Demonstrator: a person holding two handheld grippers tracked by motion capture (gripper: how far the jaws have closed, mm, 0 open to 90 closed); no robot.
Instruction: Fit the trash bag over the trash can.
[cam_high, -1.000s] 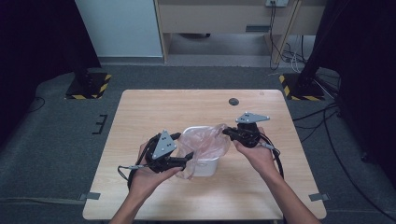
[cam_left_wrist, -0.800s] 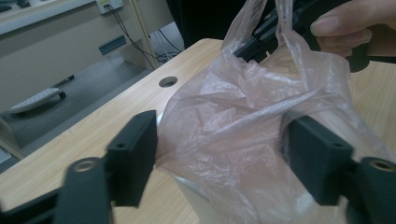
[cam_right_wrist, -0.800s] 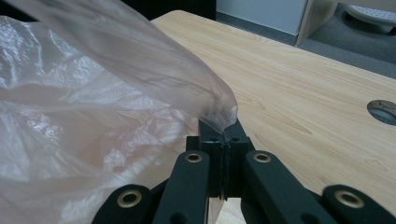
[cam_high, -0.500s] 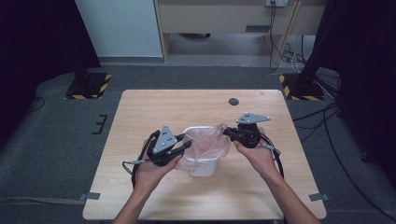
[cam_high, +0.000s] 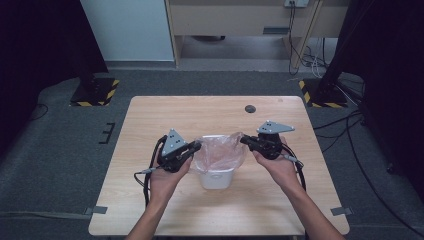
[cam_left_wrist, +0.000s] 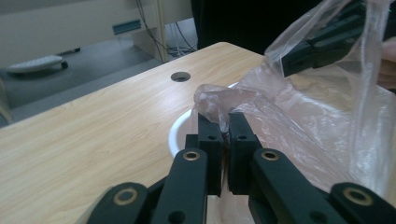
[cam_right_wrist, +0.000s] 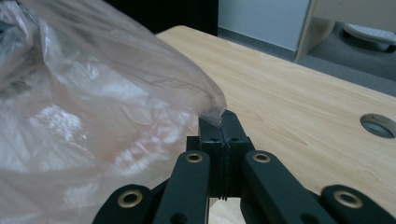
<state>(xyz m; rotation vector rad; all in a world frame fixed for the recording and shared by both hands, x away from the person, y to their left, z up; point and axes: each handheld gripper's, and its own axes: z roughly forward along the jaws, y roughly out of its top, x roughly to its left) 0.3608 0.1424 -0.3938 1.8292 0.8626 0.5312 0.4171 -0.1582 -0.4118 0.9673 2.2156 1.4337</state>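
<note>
Now the left gripper (cam_high: 194, 147) has just clenched on the left edge of the thin, clear pinkish plastic bag (cam_high: 219, 151); right gripper (cam_high: 246, 140) pinches its right edge. Bag sits in the small white plastic bin (cam_high: 216, 179), mid-table (cam_high: 150, 120), near side.

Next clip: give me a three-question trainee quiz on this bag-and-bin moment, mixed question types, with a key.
1. True or false: the right gripper is clamped on the plastic bag.
2. What does the left gripper hold?
A. the bin's rim
B. a fold of the bag
C. nothing
3. Where does the white bin stand relative to the two grippers?

Key
1. True: its jaws are shut on a corner of film.
2. B.
3. On the wooden table, between them, with the bag draped into its mouth.
</note>
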